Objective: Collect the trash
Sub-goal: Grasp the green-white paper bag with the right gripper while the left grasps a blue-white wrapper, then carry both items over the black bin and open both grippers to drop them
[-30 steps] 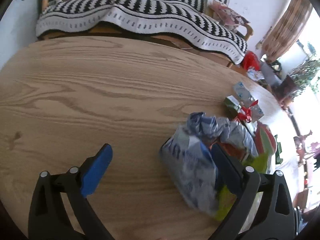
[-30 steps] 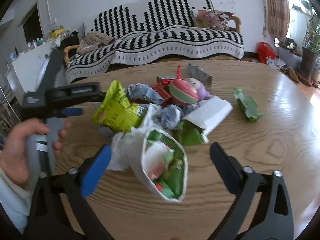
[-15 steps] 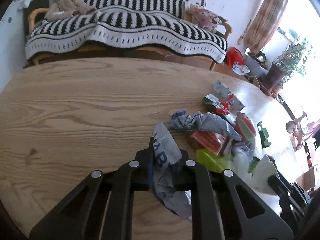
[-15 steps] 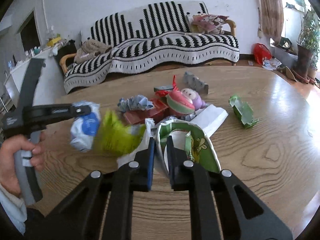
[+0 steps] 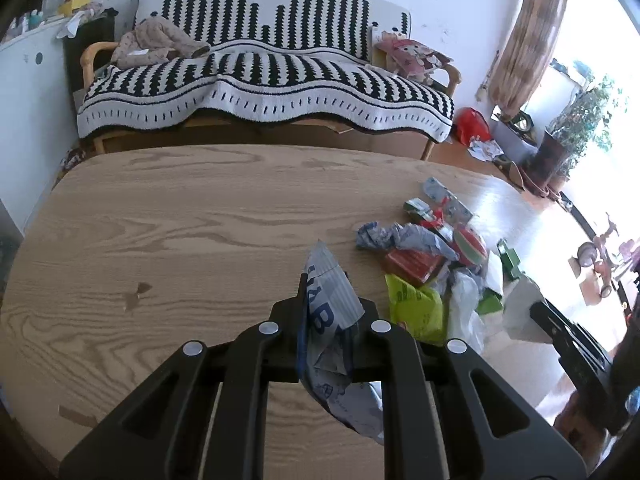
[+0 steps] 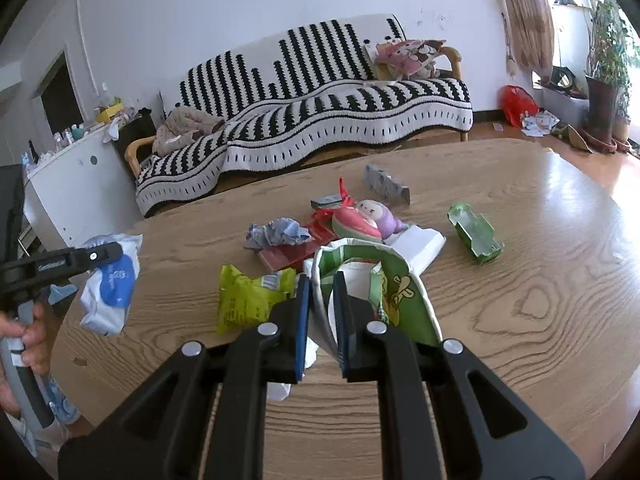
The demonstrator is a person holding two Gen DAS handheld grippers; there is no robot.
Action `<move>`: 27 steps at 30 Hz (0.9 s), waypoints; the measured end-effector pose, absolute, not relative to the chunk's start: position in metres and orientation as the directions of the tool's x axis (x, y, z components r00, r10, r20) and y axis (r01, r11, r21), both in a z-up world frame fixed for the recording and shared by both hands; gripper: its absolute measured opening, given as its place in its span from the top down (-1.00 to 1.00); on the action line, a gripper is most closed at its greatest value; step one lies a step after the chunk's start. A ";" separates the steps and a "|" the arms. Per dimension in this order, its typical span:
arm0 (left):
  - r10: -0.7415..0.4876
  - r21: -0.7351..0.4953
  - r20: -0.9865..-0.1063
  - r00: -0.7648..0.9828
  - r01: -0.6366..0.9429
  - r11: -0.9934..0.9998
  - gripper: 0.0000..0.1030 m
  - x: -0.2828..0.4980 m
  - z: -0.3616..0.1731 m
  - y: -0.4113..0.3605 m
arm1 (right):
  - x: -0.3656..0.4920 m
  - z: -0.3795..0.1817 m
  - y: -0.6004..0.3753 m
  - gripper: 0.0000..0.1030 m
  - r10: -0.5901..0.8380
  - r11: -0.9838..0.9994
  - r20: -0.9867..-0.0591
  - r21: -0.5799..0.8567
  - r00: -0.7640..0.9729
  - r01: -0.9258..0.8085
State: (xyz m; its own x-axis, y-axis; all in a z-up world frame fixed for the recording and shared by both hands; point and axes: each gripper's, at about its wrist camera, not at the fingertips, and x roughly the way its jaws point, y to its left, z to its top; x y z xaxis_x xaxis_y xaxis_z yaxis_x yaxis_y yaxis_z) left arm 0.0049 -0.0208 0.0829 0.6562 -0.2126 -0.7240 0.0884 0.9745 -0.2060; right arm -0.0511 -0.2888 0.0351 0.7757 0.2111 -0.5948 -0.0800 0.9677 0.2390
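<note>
My left gripper is shut on a crumpled white and blue wrapper and holds it above the wooden table. The same wrapper shows at the left of the right wrist view. My right gripper is shut on the rim of a white bag with green print, whose mouth gapes open. A pile of trash lies beyond it: a yellow-green packet, a crumpled blue-grey paper, a red box, a round red and green toy, a green carton.
A grey foil pack lies at the far side of the pile. A sofa with a black and white striped blanket stands behind the table. A white cabinet is at the left, potted plants at the right.
Both grippers closed, the left on the blue wrapper, the right on the bag rim. The left gripper has lifted the wrapper away from the pile, leftward. The yellow-green packet dropped onto the table.
</note>
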 end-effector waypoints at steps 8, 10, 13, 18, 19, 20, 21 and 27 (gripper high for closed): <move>-0.287 -0.219 -0.716 0.636 0.185 0.958 0.76 -0.019 0.094 -0.063 | -0.087 0.065 -0.313 0.76 0.209 0.963 -0.533 0.258 0.820 -0.077; -0.329 -0.223 -0.706 0.627 0.244 0.944 0.76 -0.033 0.101 -0.089 | -0.105 0.074 -0.330 0.76 0.182 0.967 -0.517 0.250 0.836 -0.056; -0.417 -0.246 -0.698 0.582 0.353 0.903 0.76 -0.062 0.107 -0.139 | -0.143 0.084 -0.365 0.76 0.116 0.974 -0.506 0.227 0.854 0.002; -0.529 -0.266 -0.697 0.484 0.510 0.818 0.76 -0.114 0.107 -0.213 | -0.212 0.091 -0.424 0.76 -0.008 0.977 -0.532 0.178 0.847 0.121; -0.548 -0.270 -0.703 0.454 0.542 0.796 0.76 -0.126 0.103 -0.230 | -0.227 0.090 -0.435 0.76 -0.033 0.975 -0.539 0.167 0.841 0.146; -0.560 -0.273 -0.708 0.430 0.564 0.779 0.76 -0.135 0.100 -0.242 | -0.242 0.088 -0.447 0.76 -0.055 0.972 -0.547 0.161 0.835 0.170; -0.576 -0.282 -0.716 0.395 0.590 0.756 0.76 -0.147 0.094 -0.258 | -0.252 0.086 -0.453 0.76 -0.065 0.969 -0.552 0.164 0.831 0.184; -0.596 -0.360 -0.775 0.208 0.631 0.688 0.76 -0.181 0.044 -0.305 | -0.308 0.045 -0.497 0.76 -0.028 0.905 -0.622 0.317 0.783 0.284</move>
State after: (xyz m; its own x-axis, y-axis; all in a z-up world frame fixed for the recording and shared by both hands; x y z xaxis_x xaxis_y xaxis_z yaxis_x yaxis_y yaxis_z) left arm -0.1815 -0.3048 0.0442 0.2077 -0.5963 -0.7754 0.6306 0.6876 -0.3599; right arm -0.3083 -0.4973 0.0448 0.7827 -0.0282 -0.6217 0.2844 0.9048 0.3170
